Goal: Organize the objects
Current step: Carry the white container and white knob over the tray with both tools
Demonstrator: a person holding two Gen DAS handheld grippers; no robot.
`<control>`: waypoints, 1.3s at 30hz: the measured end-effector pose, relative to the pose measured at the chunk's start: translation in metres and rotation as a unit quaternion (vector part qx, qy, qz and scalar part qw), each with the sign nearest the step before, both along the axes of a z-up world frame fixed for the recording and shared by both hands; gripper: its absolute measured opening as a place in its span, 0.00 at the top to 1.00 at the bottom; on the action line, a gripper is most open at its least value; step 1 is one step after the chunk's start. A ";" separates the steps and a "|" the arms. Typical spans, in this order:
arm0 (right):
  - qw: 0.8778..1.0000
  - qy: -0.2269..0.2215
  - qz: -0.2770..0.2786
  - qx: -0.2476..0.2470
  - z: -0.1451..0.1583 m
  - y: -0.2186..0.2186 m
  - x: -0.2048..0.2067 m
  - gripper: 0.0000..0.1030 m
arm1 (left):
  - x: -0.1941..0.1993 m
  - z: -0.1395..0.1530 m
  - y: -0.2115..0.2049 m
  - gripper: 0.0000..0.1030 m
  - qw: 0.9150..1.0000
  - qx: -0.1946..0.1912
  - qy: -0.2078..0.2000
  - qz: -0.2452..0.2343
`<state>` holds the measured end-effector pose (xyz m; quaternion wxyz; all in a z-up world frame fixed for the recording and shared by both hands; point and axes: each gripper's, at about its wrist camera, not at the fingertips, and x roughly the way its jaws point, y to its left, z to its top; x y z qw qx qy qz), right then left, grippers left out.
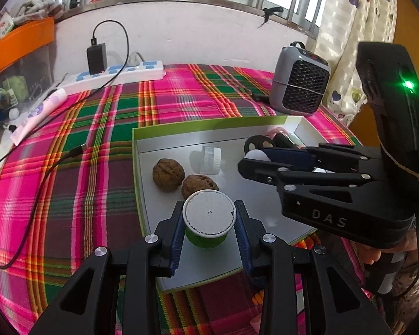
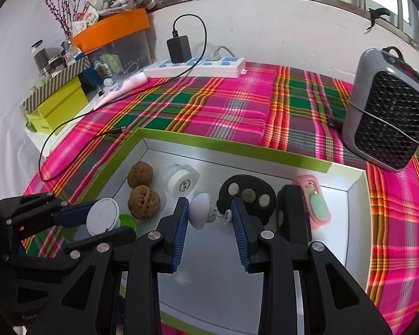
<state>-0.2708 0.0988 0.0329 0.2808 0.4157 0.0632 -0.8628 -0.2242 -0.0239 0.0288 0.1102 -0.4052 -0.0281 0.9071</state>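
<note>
Green-rimmed tray (image 2: 226,143) holds two walnuts (image 2: 143,201) and a clear jar (image 2: 180,180).

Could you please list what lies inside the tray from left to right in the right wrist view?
Green cup in the left claw → walnuts → white knob in the right claw → black disc → pink case.

Green-rimmed tray (image 1: 138,150), grey floor, lies flat on the plaid cloth. Inside it: two brown walnuts (image 1: 168,175) touching, near the left wall; a clear white-capped jar (image 1: 209,159) on its side just beyond them. A small green cup (image 1: 208,218) with white lid, upright, sits clamped between blue pads. A white knob-shaped piece (image 2: 200,214), on its side, is likewise clamped mid-tray.
</note>
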 end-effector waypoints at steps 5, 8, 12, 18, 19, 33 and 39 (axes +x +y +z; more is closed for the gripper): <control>1.000 -0.003 0.009 0.003 -0.003 -0.002 -0.003 0.68 | 0.000 -0.001 0.004 0.69 1.000 -0.006 0.003 -0.002; 1.000 -0.004 0.016 0.003 -0.004 -0.004 -0.003 0.68 | 0.001 -0.001 0.006 0.69 1.000 -0.011 0.004 -0.003; 1.000 -0.005 0.020 0.004 -0.004 -0.006 -0.005 0.68 | 0.002 -0.002 0.008 0.69 1.000 -0.012 0.003 -0.007; 1.000 -0.006 0.028 0.006 -0.006 -0.008 -0.005 0.68 | 0.002 -0.003 0.010 0.69 1.000 -0.017 0.005 -0.009; 1.000 -0.006 0.029 0.007 -0.006 -0.008 -0.005 0.68 | 0.002 -0.004 0.010 0.69 1.000 -0.018 0.002 -0.010; 0.999 -0.011 0.035 0.008 -0.009 -0.010 -0.008 0.68 | 0.001 -0.004 0.011 0.69 1.000 -0.017 0.000 -0.009; 0.999 -0.011 0.039 0.010 -0.011 -0.012 -0.007 0.68 | 0.001 -0.004 0.011 0.69 1.000 -0.018 -0.001 -0.010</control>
